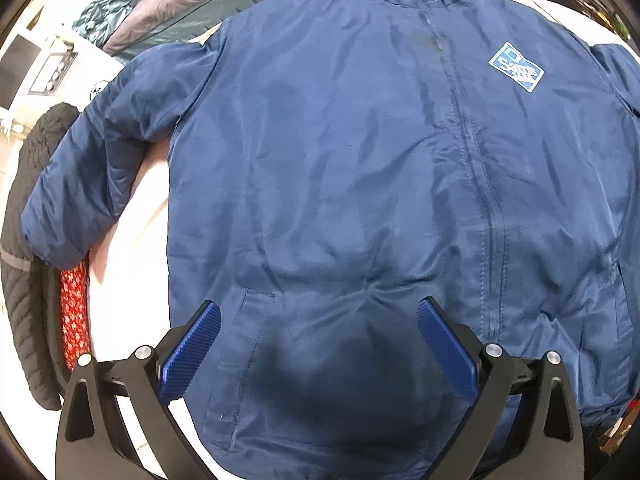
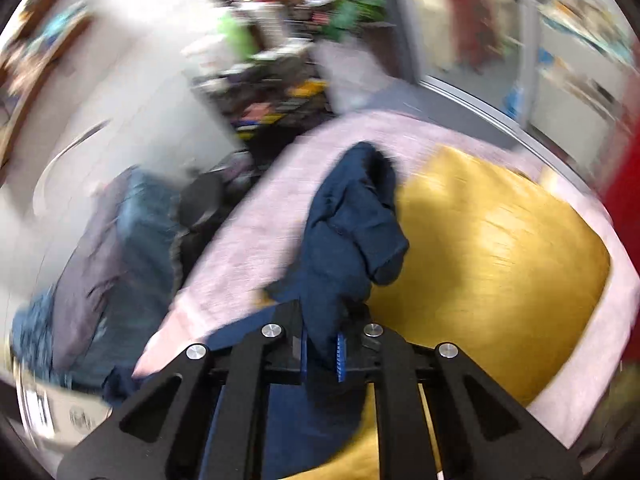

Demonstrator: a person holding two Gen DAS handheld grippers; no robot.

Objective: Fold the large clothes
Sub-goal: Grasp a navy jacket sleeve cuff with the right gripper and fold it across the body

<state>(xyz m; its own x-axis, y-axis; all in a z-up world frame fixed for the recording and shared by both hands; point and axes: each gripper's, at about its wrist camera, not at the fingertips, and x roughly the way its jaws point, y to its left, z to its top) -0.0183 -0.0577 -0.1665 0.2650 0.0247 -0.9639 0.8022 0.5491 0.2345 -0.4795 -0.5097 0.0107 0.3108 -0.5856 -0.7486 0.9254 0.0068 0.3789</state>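
Observation:
A large navy blue zip jacket (image 1: 360, 160) with a white chest logo (image 1: 516, 66) lies spread front-up on a white surface, one sleeve (image 1: 92, 172) stretched out to the left. My left gripper (image 1: 318, 320) is open and hovers over the jacket's lower hem, near a pocket seam. In the blurred right wrist view, my right gripper (image 2: 322, 350) is shut on a bunched fold of navy blue fabric (image 2: 352, 232), lifted above a pink cover; which part of the jacket it is cannot be told.
A black quilted garment (image 1: 28, 240) and a red patterned cloth (image 1: 74, 312) hang at the left edge. Grey and teal garments (image 1: 168, 12) lie piled behind the jacket. A yellow cushion (image 2: 492, 264) lies on the pink cover (image 2: 256, 240); cluttered shelves stand beyond.

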